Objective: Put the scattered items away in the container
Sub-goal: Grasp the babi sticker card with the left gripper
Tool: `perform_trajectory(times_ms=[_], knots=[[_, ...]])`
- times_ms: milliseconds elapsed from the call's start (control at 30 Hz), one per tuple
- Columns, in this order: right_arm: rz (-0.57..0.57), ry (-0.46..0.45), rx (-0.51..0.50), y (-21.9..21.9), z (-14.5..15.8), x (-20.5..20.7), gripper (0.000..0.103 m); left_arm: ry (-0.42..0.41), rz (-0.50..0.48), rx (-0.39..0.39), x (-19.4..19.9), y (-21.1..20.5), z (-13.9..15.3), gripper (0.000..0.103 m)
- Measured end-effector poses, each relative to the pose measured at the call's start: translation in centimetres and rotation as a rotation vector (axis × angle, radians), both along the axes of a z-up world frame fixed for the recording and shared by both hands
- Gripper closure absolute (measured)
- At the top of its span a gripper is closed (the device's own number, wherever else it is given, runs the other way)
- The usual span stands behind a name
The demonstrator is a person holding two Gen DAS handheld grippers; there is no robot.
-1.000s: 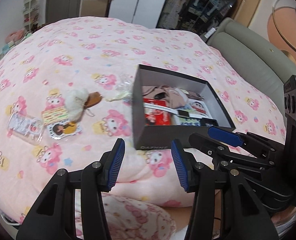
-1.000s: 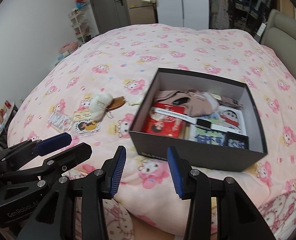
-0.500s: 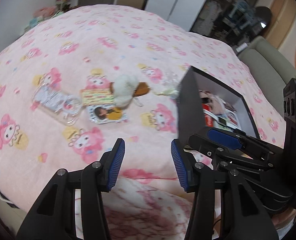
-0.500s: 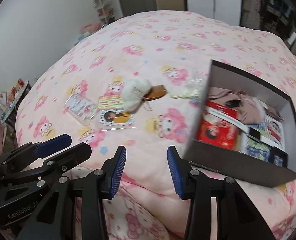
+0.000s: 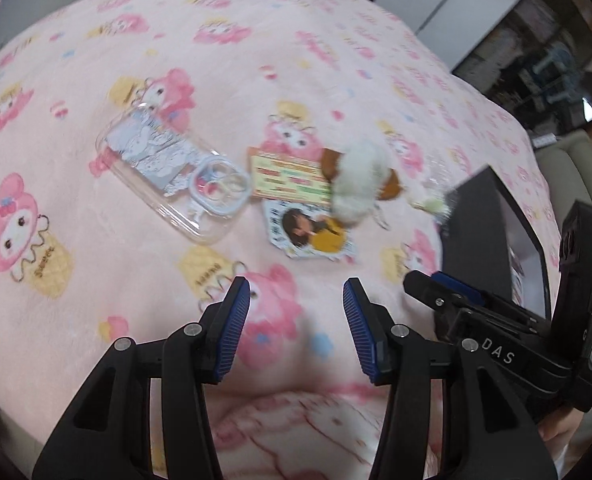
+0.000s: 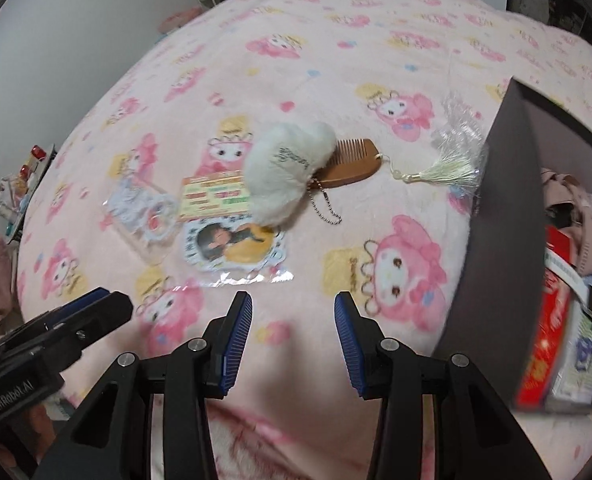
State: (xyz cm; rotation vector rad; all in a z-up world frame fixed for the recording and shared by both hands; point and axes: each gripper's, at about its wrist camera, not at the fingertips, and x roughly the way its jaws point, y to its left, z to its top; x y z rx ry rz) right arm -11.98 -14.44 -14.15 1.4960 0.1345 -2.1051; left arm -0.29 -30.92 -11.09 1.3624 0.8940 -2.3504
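Pink bed cover (image 6: 335,60) carries a white pompom (image 6: 286,168) at 12 o'clock beyond both tongs, left (image 5: 297,326) and right (image 6: 293,330), half-open and empty.

Place: a home bedroom is showing here.
Bed: a pink cartoon-print blanket (image 6: 335,60) is covering a wide mattress.
Headboard: a padded grey-beige headboard (image 5: 575,168) is running along one side.
Storage: white wardrobe doors (image 5: 447,4) and cluttered dark shelves (image 5: 543,52) are standing behind the bed.
Corner: a small rack of toiletries (image 6: 20,192) is sitting against a plain wall (image 6: 76,20).
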Motion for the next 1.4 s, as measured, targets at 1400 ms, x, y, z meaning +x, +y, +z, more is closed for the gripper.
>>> perform_trajectory(times_ms=[1400], knots=[[0.147, -0.301, -0.187, -1.4, -5.9, -0.6, 0.066, -0.161, -0.095, 0.184, -3.8, 0.5, -4.9, 0.066]])
